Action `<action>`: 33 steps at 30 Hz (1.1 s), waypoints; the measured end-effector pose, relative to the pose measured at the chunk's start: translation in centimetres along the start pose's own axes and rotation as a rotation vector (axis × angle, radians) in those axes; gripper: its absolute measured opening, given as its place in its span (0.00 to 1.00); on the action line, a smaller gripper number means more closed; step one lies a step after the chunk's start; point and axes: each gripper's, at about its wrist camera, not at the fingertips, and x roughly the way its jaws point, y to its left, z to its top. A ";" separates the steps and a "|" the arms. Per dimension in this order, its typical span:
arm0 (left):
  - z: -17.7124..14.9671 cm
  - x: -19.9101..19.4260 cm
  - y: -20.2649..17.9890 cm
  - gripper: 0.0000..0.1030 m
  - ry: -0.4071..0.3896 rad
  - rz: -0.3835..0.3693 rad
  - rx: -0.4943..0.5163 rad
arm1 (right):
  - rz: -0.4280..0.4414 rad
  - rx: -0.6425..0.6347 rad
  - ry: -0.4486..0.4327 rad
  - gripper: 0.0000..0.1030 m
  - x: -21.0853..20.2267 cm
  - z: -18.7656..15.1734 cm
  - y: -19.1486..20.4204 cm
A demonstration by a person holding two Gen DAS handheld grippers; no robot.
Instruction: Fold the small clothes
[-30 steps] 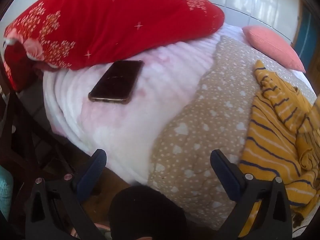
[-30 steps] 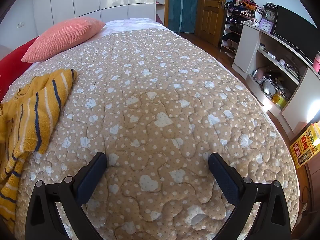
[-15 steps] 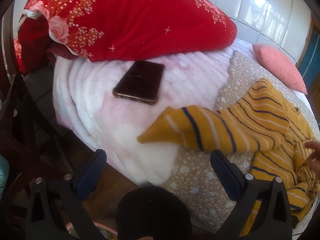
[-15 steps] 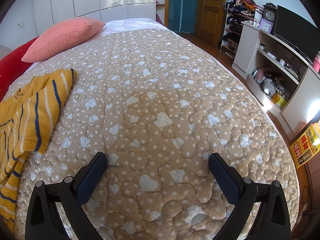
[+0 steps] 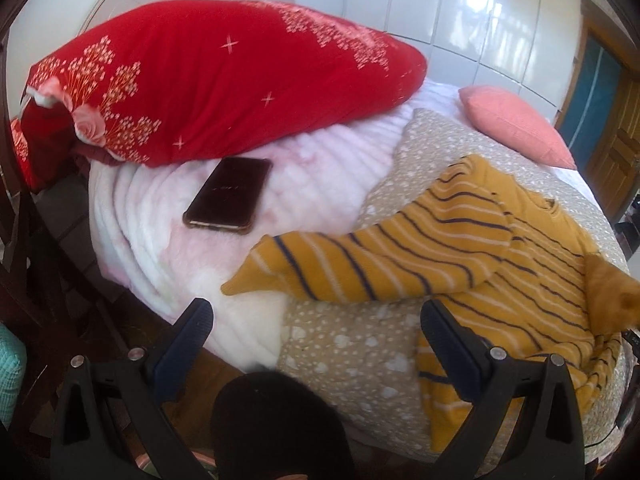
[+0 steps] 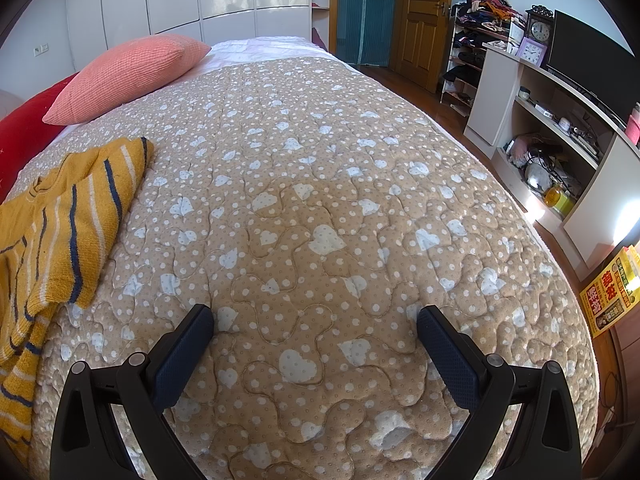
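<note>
left hand-held gripper (image 5: pixel 316 316) apart, empty | right hand-held gripper (image 6: pixel 314 320) apart | striped sweater (image 5: pixel 460 248) — right edge blurred, perhaps a hand

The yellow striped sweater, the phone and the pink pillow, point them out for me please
yellow striped sweater (image 5: pixel 400 256): left wrist view, on the outstretched sleeve.
phone (image 5: pixel 229 196): left wrist view, middle of its dark screen.
pink pillow (image 6: pixel 124 74): right wrist view, centre of its ribbed face.

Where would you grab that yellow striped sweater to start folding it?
Probably the cuff of the sleeve on the yellow striped sweater. It stretches out flat over the white blanket, ending just ahead of the open left hand-held gripper, so come at it from the bed's near edge, clear of the phone.
</note>
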 end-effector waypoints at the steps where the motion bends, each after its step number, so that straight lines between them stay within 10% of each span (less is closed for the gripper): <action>1: 0.0 0.0 -0.4 1.00 -0.002 -0.006 0.004 | 0.000 0.000 0.000 1.00 0.0 0.0 0.0; 33: -3.7 -3.4 -14.3 1.00 0.023 -0.146 0.285 | -0.012 0.001 -0.001 1.00 0.1 0.0 0.2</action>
